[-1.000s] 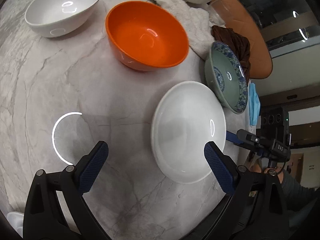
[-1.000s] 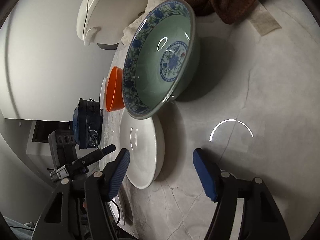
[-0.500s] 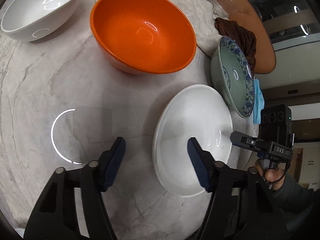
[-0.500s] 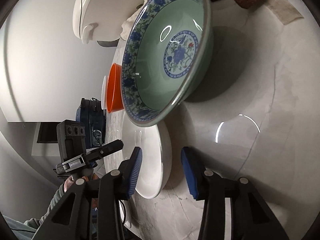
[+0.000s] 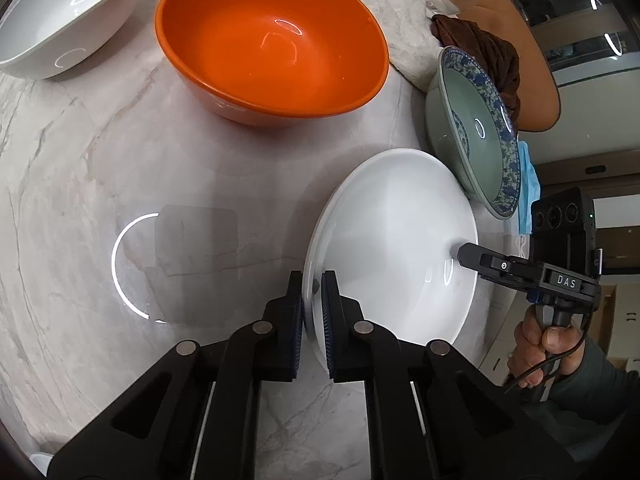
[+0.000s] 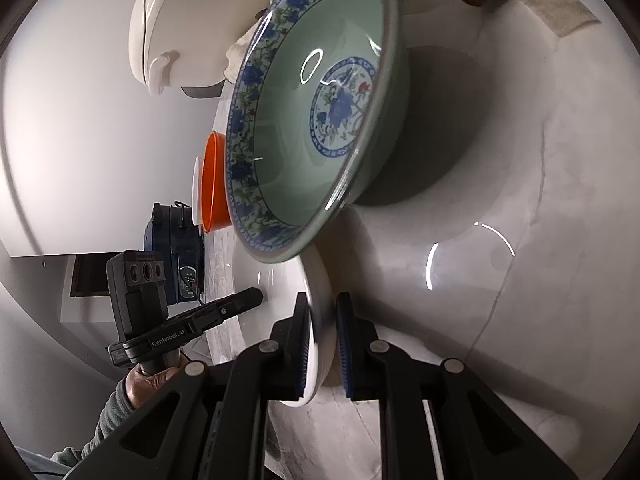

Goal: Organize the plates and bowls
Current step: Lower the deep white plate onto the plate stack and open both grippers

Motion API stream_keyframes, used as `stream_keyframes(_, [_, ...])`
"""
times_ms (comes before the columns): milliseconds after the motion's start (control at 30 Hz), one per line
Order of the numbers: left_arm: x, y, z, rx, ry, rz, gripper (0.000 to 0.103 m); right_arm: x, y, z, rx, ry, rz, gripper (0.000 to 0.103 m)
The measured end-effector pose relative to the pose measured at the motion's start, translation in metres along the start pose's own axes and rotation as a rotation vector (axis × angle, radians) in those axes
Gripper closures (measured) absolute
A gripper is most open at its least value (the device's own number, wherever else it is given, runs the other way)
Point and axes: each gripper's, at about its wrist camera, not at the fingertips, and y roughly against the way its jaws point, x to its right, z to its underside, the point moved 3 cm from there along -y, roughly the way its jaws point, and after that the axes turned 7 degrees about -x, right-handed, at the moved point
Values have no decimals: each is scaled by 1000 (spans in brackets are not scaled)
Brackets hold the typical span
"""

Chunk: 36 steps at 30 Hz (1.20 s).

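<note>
A: Our left gripper (image 5: 313, 312) and right gripper (image 6: 322, 344) have just been closing; both now pinch opposite rims of the white plate (image 5: 394, 248).
B: It sits near the tabletop (image 5: 120, 152) edge, beside the patterned bowl (image 6: 316, 120). We judge we can lift it.

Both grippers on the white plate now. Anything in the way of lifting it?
Partly. The left gripper and right gripper have just closed on opposite rims of the white plate. The green floral bowl has its rim hanging over the plate's far edge in the right wrist view; contact is unclear. Nothing else blocks it.
</note>
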Motion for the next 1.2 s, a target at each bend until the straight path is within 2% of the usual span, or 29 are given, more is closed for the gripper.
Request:
stream_keyframes(400, [-3, 12, 27, 48, 56, 29, 96, -18, -2, 5, -12, 36, 13, 88])
stream_keyframes(700, [-16, 61, 80, 164, 142, 39, 96, -61, -13, 12, -68, 126, 12, 88])
stream_keyframes(933, [-51, 126, 154, 302, 276, 15, 96, -123, -51, 27, -192, 261, 1, 88])
stream_keyframes(1200, [-116, 191, 285, 449, 498, -40, 96, -206, -133, 76, -405, 460, -20, 88])
